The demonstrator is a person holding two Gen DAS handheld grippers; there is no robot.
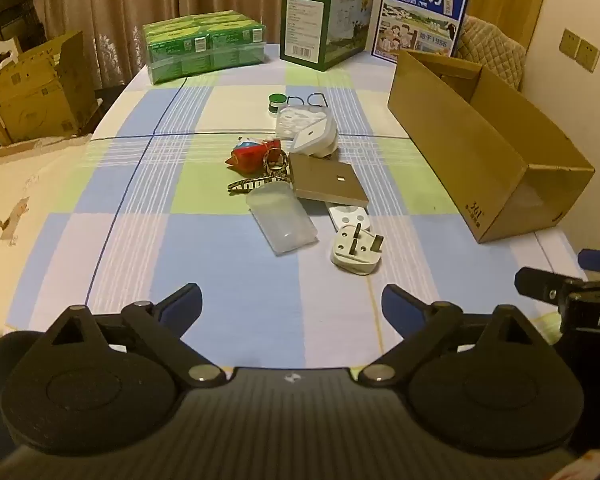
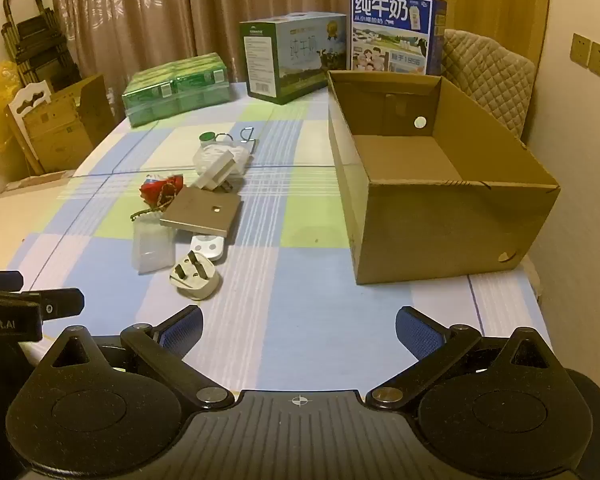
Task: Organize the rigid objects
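Nearest camera, left gripper [image 1: 291, 304] and right gripper [image 2: 299, 326] held spread wide, nothing between fingers, above checked cloth [image 1: 236, 304].
Just beyond, plug [image 1: 355, 250] judged easiest first pick: body to be gripped across sides, prongs avoided.
Behind, clear case [image 1: 281, 220], remote [image 1: 348, 216], plate [image 1: 327, 180] clustered, touching.
Far right, box [image 2: 452, 224] open, seemingly empty; items best lowered in, not dropped.

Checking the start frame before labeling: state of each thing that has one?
left gripper: open, empty
right gripper: open, empty
cardboard box: open-topped, upright, nothing seen inside
white plug adapter: lying prongs up
clear plastic case: lying flat
brown square plate: flat, overlapping the white remote
green milk carton: upright, closed
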